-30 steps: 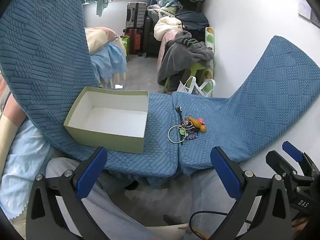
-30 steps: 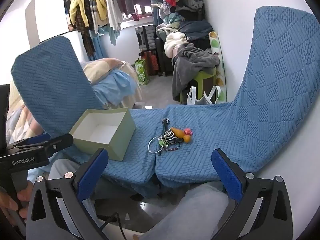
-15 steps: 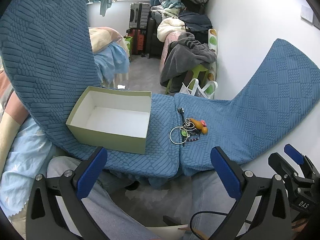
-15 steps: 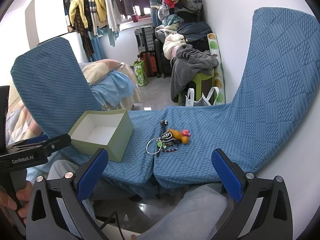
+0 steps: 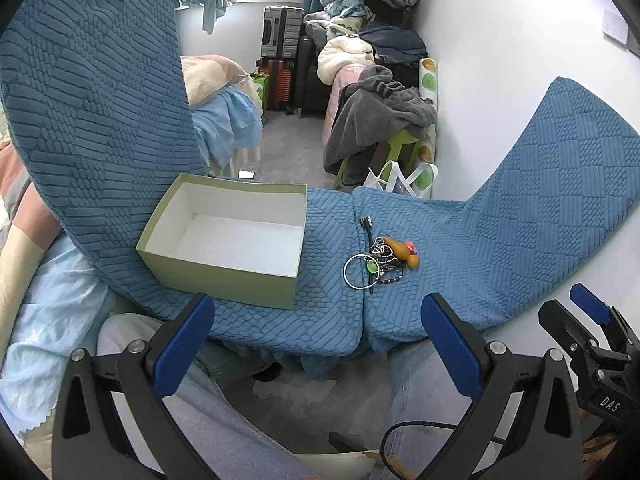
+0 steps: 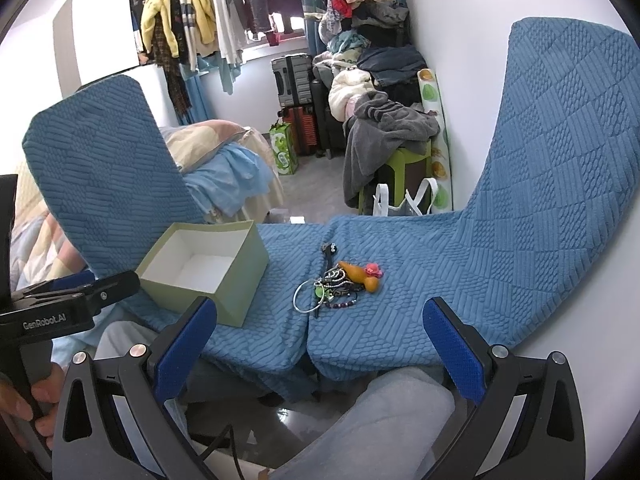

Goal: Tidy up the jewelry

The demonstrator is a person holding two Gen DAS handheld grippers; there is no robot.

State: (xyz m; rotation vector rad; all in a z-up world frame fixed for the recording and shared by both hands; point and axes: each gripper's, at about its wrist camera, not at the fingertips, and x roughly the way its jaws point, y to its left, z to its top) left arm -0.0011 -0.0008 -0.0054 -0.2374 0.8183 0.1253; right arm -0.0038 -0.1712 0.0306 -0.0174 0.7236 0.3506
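Observation:
A small heap of jewelry [image 5: 380, 260] [image 6: 340, 282] lies on the blue quilted cushion [image 5: 460, 248] [image 6: 440, 280]: a silver bangle [image 5: 357, 272] [image 6: 306, 298], beaded bracelets, an orange piece and a pink flower. Left of the heap stands an empty pale green box [image 5: 224, 240] [image 6: 202, 266] with a white inside. My left gripper [image 5: 316, 324] hangs open well short of the cushion's front edge, nothing between its fingers. My right gripper [image 6: 320, 328] is likewise open and empty, below the heap.
Blue quilted backrests rise at the left [image 5: 92, 120] and right [image 5: 560, 184]. A bed with light blue bedding [image 5: 224, 120], suitcases [image 5: 280, 40], a clothes-covered stool [image 5: 384, 120] and hanging clothes [image 6: 192, 28] fill the room behind. The person's trousered legs [image 6: 380, 420] are below.
Both views have shifted slightly; the box and jewelry sit a little lower and nearer in frame. Both grippers stay open and nothing on the cushion has moved.

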